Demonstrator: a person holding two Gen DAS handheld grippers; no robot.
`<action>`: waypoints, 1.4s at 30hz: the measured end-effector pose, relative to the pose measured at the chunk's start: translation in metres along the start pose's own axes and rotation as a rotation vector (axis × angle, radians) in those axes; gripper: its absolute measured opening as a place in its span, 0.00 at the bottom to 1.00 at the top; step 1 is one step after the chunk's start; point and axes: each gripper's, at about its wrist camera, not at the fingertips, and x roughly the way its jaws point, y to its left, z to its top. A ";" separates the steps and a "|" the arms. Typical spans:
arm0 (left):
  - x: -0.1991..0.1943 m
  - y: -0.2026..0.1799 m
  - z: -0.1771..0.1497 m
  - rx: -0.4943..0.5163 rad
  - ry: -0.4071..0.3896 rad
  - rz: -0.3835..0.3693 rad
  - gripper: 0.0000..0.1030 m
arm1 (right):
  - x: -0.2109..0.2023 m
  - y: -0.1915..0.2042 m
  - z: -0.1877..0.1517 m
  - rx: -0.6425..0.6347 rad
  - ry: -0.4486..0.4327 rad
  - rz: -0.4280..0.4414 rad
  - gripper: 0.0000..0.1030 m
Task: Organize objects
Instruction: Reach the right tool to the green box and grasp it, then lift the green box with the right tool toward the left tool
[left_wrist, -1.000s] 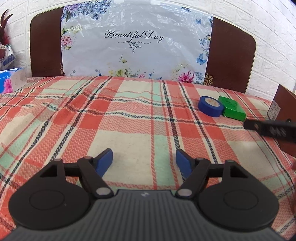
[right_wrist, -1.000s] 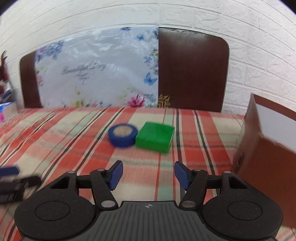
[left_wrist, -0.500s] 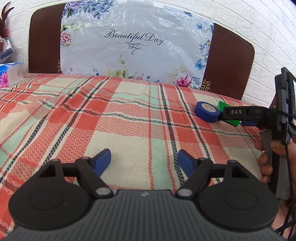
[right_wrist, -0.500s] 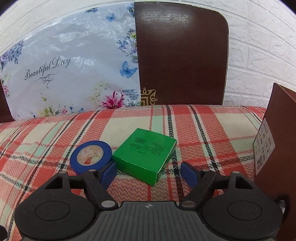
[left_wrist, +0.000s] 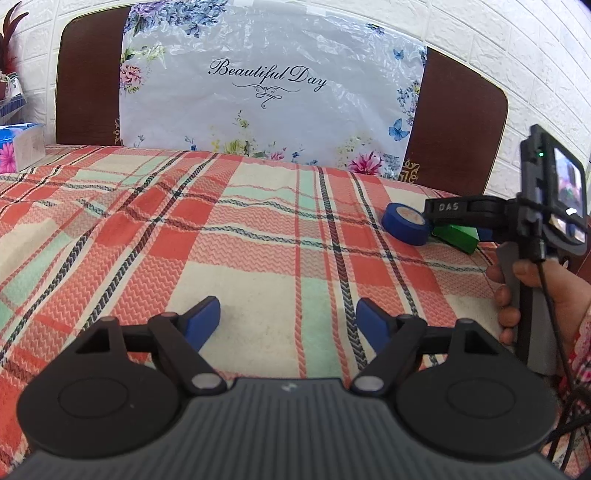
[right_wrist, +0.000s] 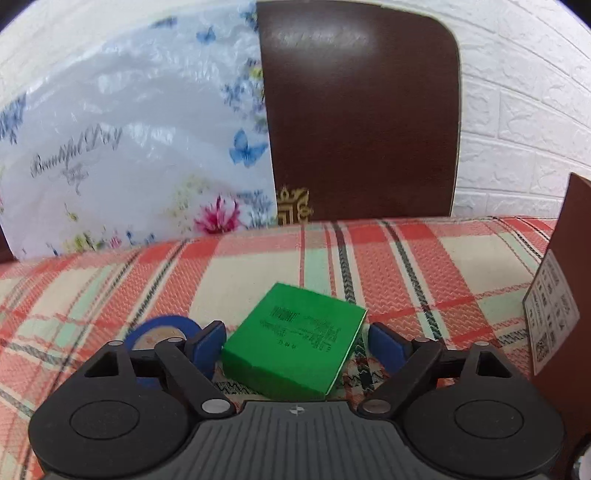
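Right hand-held gripper (right_wrist: 295, 341), jaws opening, straddles the flat green cardboard box (right_wrist: 295, 343) without apparent contact; centre, then squeeze its 2 sides. Left hand-held gripper (left_wrist: 288, 319) is released.

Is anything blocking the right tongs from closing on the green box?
Nothing visible does. The green box already lies between the opening jaws of the right tongs, pads not yet touching it. The blue tape roll sits just outside the left finger, close enough to get nudged.
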 end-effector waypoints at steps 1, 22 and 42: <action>0.001 0.000 0.000 -0.001 0.000 0.000 0.79 | 0.001 0.001 0.000 -0.005 -0.004 -0.010 0.77; 0.010 -0.047 0.011 0.177 0.122 -0.027 0.79 | -0.194 -0.082 -0.122 -0.088 0.041 -0.026 0.59; -0.038 -0.234 -0.016 0.176 0.469 -0.504 0.71 | -0.272 -0.150 -0.175 0.020 -0.057 -0.133 0.74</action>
